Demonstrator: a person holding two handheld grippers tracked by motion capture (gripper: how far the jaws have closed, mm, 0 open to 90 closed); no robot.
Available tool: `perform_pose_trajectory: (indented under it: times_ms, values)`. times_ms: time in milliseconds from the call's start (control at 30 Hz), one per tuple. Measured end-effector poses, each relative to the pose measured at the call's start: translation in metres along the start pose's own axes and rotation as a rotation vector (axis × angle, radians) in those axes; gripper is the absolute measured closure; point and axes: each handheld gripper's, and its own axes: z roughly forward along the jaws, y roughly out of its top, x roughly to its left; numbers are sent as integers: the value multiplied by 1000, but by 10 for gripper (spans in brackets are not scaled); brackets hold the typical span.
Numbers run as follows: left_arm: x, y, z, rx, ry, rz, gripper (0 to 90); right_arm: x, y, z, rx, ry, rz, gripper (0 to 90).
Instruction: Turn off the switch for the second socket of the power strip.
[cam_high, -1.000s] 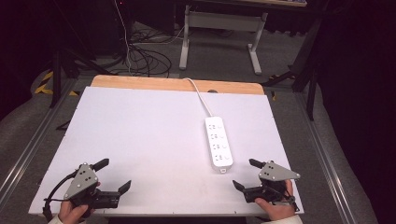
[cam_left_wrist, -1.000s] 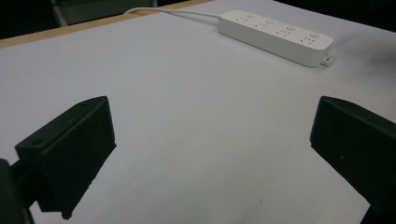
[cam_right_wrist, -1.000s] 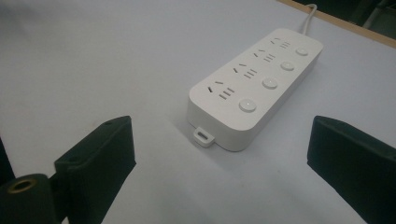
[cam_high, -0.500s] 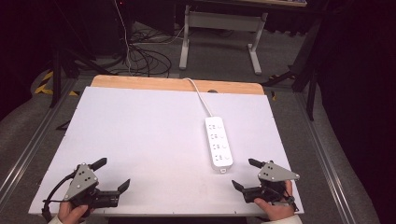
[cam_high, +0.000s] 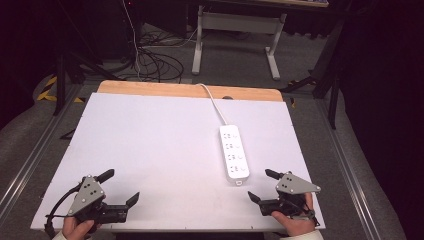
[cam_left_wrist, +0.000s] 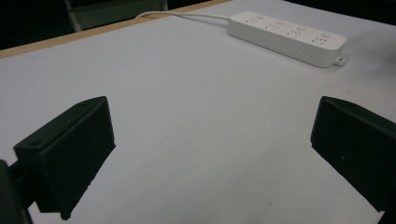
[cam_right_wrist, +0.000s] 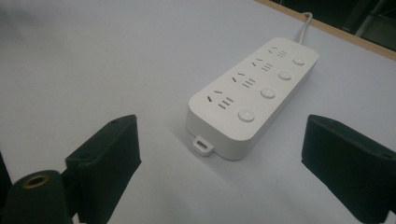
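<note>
Both grippers sit low at the near edge of the white table top (cam_high: 150, 145), one in each of the person's hands. From where I stand, the left gripper (cam_high: 120, 187) has its jaws spread wide, one black jaw reaching forward and the other out toward the middle of the board, with nothing between them. Its grey three-cornered plate (cam_high: 86, 194) rides on top, and a dark cable loops back from it past the left hand (cam_high: 75, 227).

Over on the other side, the right gripper (cam_high: 261, 185) is just as open, jaws apart and empty, with the right hand (cam_high: 295, 220) wrapped around its body.

Ahead of the right gripper, a little toward the centre, lies a white power strip (cam_high: 234, 152), flat on the board. In the right gripper view the strip (cam_right_wrist: 252, 93) lies between the lines of the two jaws but beyond their tips, untouched, its small hanging tab pointing back at the gripper. It carries four socket sets and four round buttons in a row.

From the left gripper the strip (cam_left_wrist: 287, 37) is well away, far ahead and off to the right. Its white cord (cam_high: 212, 100) runs from the strip's far end to the wooden strip along the table's back edge (cam_high: 150, 90).
</note>
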Motion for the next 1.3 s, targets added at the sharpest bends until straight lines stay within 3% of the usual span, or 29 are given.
perform_pose_trajectory:
  times_ms: [167, 333, 900, 1300]
  values:
    - [0, 0, 0, -3, -1, -17, 2, 1, 4, 1, 15, -5, 10, 150]
    - [0, 0, 0, -1, 3, -5, 2, 1, 13, -1, 17, -10, 8, 155]
    - [0, 0, 0, 10, 4, -1, 2, -13, 47, 9, 37, -3, 14, 158]
    - [0, 0, 0, 10, 2, 3, 2, -24, 58, 19, 44, -4, 19, 161]
